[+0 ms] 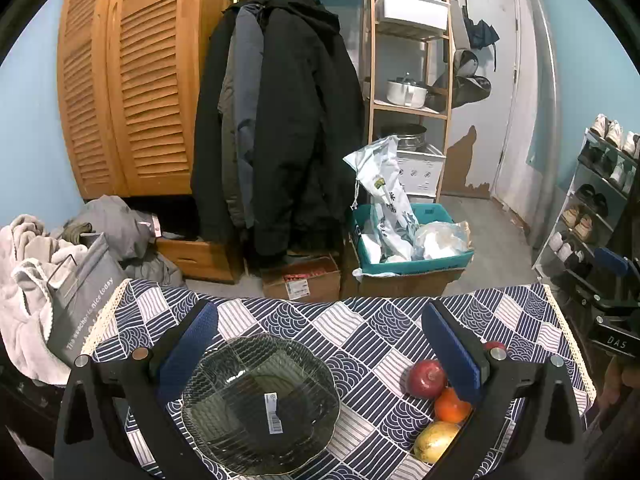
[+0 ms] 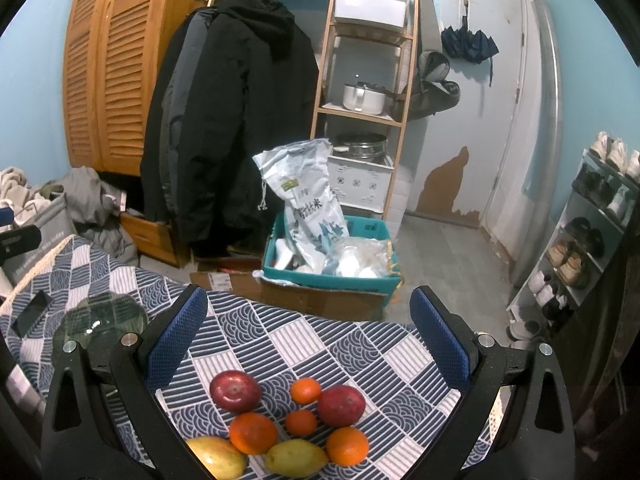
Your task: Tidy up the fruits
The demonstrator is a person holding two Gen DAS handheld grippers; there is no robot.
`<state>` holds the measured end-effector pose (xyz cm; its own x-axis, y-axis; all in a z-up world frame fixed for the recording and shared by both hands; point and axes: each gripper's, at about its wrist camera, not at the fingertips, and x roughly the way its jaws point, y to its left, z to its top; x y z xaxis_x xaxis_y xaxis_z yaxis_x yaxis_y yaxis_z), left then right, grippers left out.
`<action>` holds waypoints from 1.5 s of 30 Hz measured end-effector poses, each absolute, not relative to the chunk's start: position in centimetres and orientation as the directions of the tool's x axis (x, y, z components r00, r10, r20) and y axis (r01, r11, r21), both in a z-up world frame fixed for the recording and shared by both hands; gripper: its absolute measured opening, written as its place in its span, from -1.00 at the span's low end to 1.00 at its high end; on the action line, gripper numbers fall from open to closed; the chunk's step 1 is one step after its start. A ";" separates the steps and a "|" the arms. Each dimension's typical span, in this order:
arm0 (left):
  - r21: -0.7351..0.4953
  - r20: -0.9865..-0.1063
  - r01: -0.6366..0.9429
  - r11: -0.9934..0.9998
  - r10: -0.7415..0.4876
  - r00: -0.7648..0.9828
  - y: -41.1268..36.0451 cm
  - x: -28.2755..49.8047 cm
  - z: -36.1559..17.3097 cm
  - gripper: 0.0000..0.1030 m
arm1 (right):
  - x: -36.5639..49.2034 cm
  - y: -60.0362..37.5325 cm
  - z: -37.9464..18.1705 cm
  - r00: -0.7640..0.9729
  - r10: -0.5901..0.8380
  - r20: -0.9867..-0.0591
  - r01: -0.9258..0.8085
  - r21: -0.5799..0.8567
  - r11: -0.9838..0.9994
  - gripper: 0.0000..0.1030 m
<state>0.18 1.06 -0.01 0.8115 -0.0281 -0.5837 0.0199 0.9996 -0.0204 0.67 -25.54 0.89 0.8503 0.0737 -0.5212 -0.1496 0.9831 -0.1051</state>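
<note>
A clear glass plate (image 1: 260, 404) with a barcode sticker lies on the patterned tablecloth, under my open left gripper (image 1: 320, 336). To its right sit a red apple (image 1: 427, 378), an orange (image 1: 451, 405) and a yellow-green fruit (image 1: 435, 440), partly behind the right finger. In the right wrist view my right gripper (image 2: 310, 332) stands open above the fruit cluster: two red apples (image 2: 235, 391) (image 2: 341, 406), oranges (image 2: 253, 433) (image 2: 347, 446), two small tangerines (image 2: 305, 390) (image 2: 301, 422) and two yellow-green fruits (image 2: 296, 458) (image 2: 218, 458). The same plate (image 2: 100, 318) shows at far left.
The tablecloth (image 1: 360, 320) ends at a lace edge, with floor beyond. A phone (image 2: 31, 312) lies on the cloth left of the plate. Past the table stand a teal bin (image 1: 412, 240) on a cardboard box, hanging coats, a wooden shelf, and a shoe rack (image 1: 592, 200) at the right.
</note>
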 end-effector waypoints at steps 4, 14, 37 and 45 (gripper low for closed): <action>-0.020 -0.582 0.019 1.000 -0.027 0.813 1.1 0.1 -0.1 0.99 | 0.7 -25.5 0.9 0.851 0.073 -0.520 -0.150 -0.106 0.983 0.93; -0.024 -0.586 0.008 1.000 -0.021 0.810 1.4 0.1 -0.5 0.99 | 0.7 -25.5 0.9 0.851 0.071 -0.520 -0.149 -0.110 0.983 0.93; -0.040 -0.599 0.023 0.999 -0.042 0.799 0.4 0.3 -0.8 0.99 | 0.8 -27.1 1.0 0.854 0.027 -0.520 -0.118 -0.142 0.983 0.93; -0.023 -0.597 0.021 1.000 -0.030 0.802 -0.1 0.6 -1.0 0.99 | 0.6 -27.8 0.7 0.850 0.009 -0.527 -0.100 -0.144 0.985 0.93</action>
<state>0.56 -0.06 -0.98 0.8019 -0.0302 -0.5966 0.0208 0.9995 -0.0226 0.56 -27.76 0.65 0.8500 0.0091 -0.5267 -0.0997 0.9845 -0.1440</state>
